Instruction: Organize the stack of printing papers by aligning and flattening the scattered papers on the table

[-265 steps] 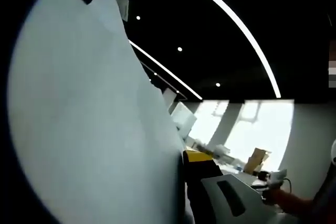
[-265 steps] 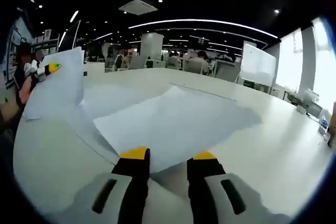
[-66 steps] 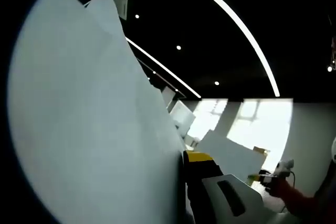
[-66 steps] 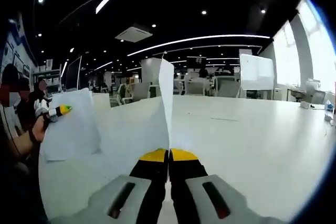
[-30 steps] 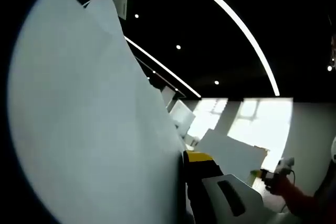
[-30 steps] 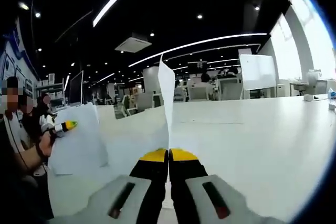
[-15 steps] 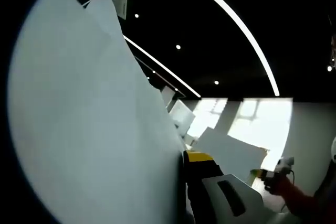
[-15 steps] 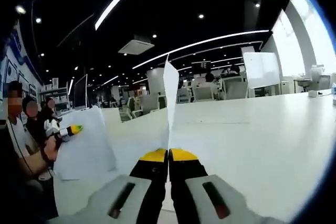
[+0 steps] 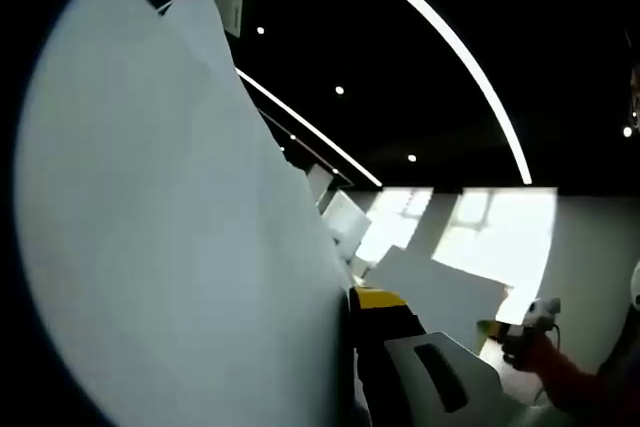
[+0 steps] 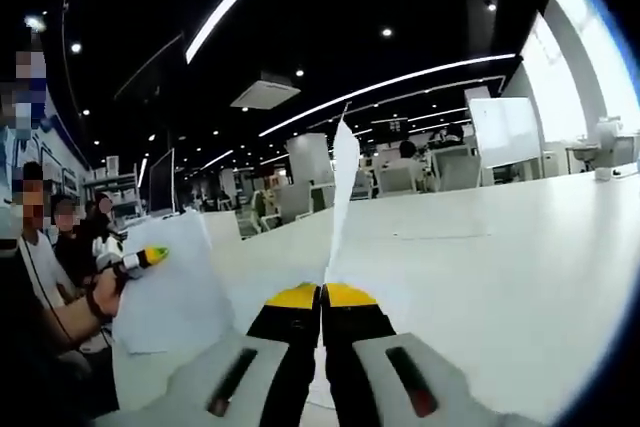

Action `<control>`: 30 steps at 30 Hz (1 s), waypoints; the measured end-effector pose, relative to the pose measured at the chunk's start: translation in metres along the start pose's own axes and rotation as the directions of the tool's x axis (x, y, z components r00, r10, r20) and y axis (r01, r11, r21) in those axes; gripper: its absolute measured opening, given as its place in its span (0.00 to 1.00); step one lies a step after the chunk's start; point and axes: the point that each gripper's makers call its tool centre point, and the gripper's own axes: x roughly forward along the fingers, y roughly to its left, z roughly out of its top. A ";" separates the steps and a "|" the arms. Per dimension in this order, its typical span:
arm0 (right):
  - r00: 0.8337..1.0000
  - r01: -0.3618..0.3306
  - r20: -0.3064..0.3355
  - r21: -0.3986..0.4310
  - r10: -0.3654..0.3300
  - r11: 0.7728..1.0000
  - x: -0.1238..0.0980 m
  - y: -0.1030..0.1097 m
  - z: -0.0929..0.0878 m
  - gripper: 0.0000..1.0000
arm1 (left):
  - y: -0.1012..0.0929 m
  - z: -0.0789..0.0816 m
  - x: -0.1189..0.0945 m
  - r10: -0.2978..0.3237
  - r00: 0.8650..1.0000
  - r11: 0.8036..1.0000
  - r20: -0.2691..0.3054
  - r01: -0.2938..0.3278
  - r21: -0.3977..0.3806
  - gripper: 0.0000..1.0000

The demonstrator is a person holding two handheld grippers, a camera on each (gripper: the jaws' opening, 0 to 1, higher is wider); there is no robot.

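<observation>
A large white stack of papers [image 9: 170,247] covers the left half of the left gripper view. My left gripper [image 9: 347,299] is shut on its edge; one yellow-tipped jaw shows and the paper hides the other. In the right gripper view, my right gripper [image 10: 322,296] is shut on a single sheet [image 10: 343,179] that stands edge-on above the white table [image 10: 500,247]. The left gripper [image 10: 146,258] appears at the left of that view, holding its papers [image 10: 178,299] upright over the table. The right gripper [image 9: 516,331] and its sheet [image 9: 435,287] show far off in the left gripper view.
A person's hand and sleeve [image 10: 70,322] hold the left gripper at the table's left edge. Office desks, chairs and a whiteboard [image 10: 498,131] stand beyond the table. Bright windows [image 9: 490,237] lie behind the right gripper's sheet.
The right gripper stays shut on its sheet, which now leans a little more to the right. The left gripper's papers look slightly closer in the right gripper view. The left gripper view is nearly unchanged.
</observation>
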 end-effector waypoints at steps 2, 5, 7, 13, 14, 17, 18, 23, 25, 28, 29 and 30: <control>1.000 -0.004 0.001 0.002 0.004 1.000 0.001 0.001 0.001 0.00 | -0.001 0.000 0.000 -0.001 1.000 1.000 0.000 0.001 -0.001 0.10; 1.000 -0.007 0.000 -0.001 0.007 1.000 0.002 0.003 0.001 0.00 | -0.001 0.000 0.000 -0.001 1.000 1.000 0.001 0.001 -0.001 0.10; 1.000 -0.009 0.000 -0.002 0.009 1.000 0.002 0.004 0.002 0.00 | -0.001 0.000 0.000 -0.002 1.000 1.000 0.001 0.002 -0.002 0.10; 1.000 -0.021 0.005 0.007 0.021 1.000 0.004 0.006 0.004 0.00 | -0.001 0.000 0.000 -0.003 1.000 1.000 0.001 0.003 -0.003 0.10; 1.000 -0.022 0.006 0.007 0.022 1.000 0.005 0.007 0.005 0.00 | -0.001 0.000 0.000 -0.003 1.000 1.000 0.001 0.003 -0.003 0.10; 1.000 -0.028 0.010 0.005 0.028 1.000 0.007 0.011 0.008 0.00 | 0.001 0.001 0.000 -0.003 1.000 1.000 0.001 0.003 -0.005 0.10; 0.999 -0.032 0.014 0.006 0.032 0.999 0.007 0.012 0.009 0.00 | 0.000 0.000 0.000 -0.004 1.000 1.000 0.001 0.004 -0.004 0.10; 0.999 -0.046 0.021 0.000 0.046 0.999 0.010 0.018 0.013 0.00 | 0.001 0.001 0.000 -0.005 1.000 1.000 0.002 0.005 -0.007 0.10; 0.999 -0.049 0.022 -0.001 0.049 0.999 0.011 0.020 0.015 0.00 | 0.001 0.001 0.000 -0.007 1.000 1.000 0.003 0.007 -0.008 0.10; 0.998 -0.060 0.026 -0.003 0.060 0.998 0.013 0.024 0.017 0.00 | 0.001 0.001 0.000 -0.007 1.000 1.000 0.002 0.007 -0.009 0.10; 0.998 -0.064 0.027 -0.003 0.064 0.998 0.014 0.026 0.018 0.00 | 0.001 0.001 0.000 -0.007 1.000 1.000 0.002 0.007 -0.009 0.10; 0.997 -0.069 0.028 -0.004 0.069 0.998 0.015 0.027 0.019 0.00 | 0.001 0.001 0.000 -0.007 1.000 1.000 0.002 0.007 -0.008 0.10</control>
